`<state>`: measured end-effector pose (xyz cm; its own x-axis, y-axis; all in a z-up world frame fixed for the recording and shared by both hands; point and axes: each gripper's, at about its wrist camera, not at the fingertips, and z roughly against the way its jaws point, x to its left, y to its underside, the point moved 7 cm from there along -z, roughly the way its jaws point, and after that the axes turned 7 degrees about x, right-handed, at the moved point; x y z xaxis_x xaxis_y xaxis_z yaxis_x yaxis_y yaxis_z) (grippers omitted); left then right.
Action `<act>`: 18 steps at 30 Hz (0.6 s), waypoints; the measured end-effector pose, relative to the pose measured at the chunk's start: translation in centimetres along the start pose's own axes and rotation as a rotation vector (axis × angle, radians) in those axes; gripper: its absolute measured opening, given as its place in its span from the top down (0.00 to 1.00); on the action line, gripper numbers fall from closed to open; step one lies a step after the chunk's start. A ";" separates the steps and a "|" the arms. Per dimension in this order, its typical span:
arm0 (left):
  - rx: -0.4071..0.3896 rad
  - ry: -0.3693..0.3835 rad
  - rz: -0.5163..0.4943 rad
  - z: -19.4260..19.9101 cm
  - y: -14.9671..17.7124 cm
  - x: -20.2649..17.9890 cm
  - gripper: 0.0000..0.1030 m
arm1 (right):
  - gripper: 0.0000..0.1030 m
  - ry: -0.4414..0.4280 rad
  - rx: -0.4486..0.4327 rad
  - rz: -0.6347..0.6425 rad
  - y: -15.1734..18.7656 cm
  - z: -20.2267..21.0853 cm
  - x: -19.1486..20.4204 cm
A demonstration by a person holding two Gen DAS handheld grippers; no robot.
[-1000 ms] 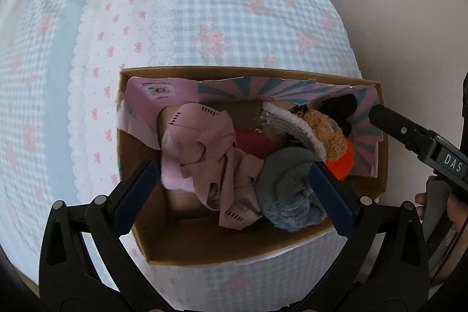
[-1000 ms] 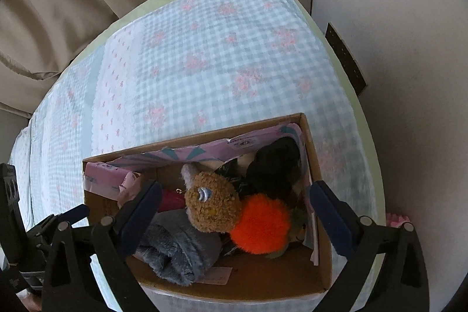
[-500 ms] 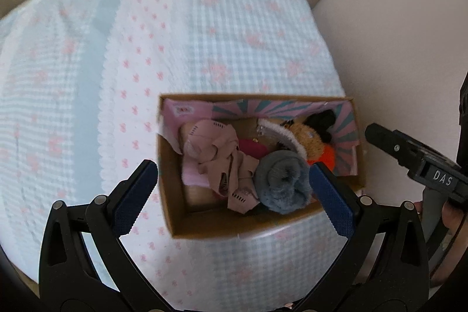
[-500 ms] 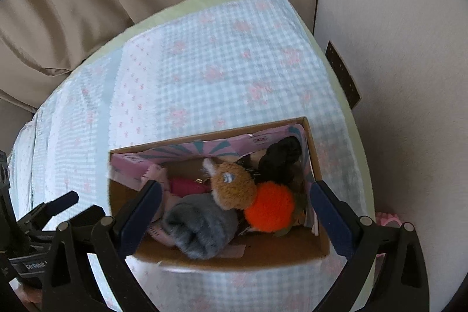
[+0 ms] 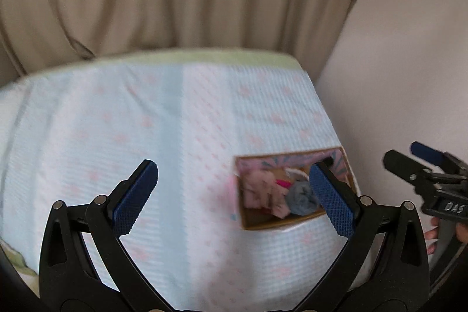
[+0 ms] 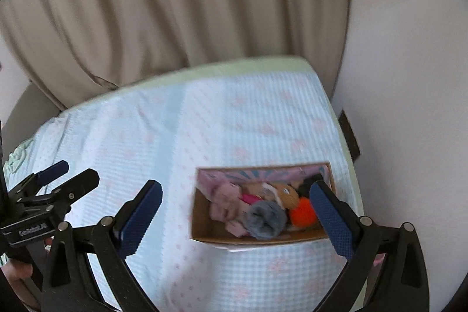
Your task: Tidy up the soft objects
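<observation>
A cardboard box (image 6: pixel 254 240) with a pink patterned lining sits near the bed's right front corner; it also shows in the left wrist view (image 5: pixel 272 224). Inside lie pink cloth (image 6: pixel 225 195), a grey-blue fuzzy roll (image 6: pixel 264 217), a brown plush toy (image 6: pixel 285 193), an orange pompom (image 6: pixel 302 214) and something black (image 6: pixel 307 184). My left gripper (image 5: pixel 232 195) is open and empty, well back from the box. My right gripper (image 6: pixel 241 214) is open and empty, also held back above the bed.
The bed has a pale blue and pink patterned sheet (image 5: pixel 131 122). Beige curtains (image 6: pixel 175 5) hang behind it and a white wall (image 6: pixel 409 78) stands to the right. A dark plate (image 6: pixel 349 136) is on the wall. A green cloth (image 6: pixel 17 154) lies at the left edge.
Both grippers have pulled back and up from the box, which now looks small and far. The view has tilted up to show the curtains. Both stay open and empty.
</observation>
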<state>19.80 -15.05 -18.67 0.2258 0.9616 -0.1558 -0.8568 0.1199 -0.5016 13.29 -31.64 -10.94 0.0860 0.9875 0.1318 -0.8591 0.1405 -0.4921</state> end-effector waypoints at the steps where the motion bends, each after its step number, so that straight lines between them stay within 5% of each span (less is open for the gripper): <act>1: -0.035 -0.021 -0.009 1.7 0.0 0.8 0.00 | 0.02 0.003 -0.034 0.011 0.0 1.5 1.2; 9: -0.239 -0.108 -0.021 12.0 1.5 5.5 0.00 | 0.02 0.025 -0.159 0.064 0.3 6.8 6.6; 18: -0.342 -0.156 -0.016 17.3 3.5 8.0 0.00 | 0.02 0.047 -0.239 0.088 2.0 9.4 9.6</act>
<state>10.57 -2.69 -6.90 0.1415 0.9896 -0.0272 -0.6431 0.0710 -0.7625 7.70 -22.59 -2.57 0.0445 0.9981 0.0425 -0.7212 0.0615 -0.6900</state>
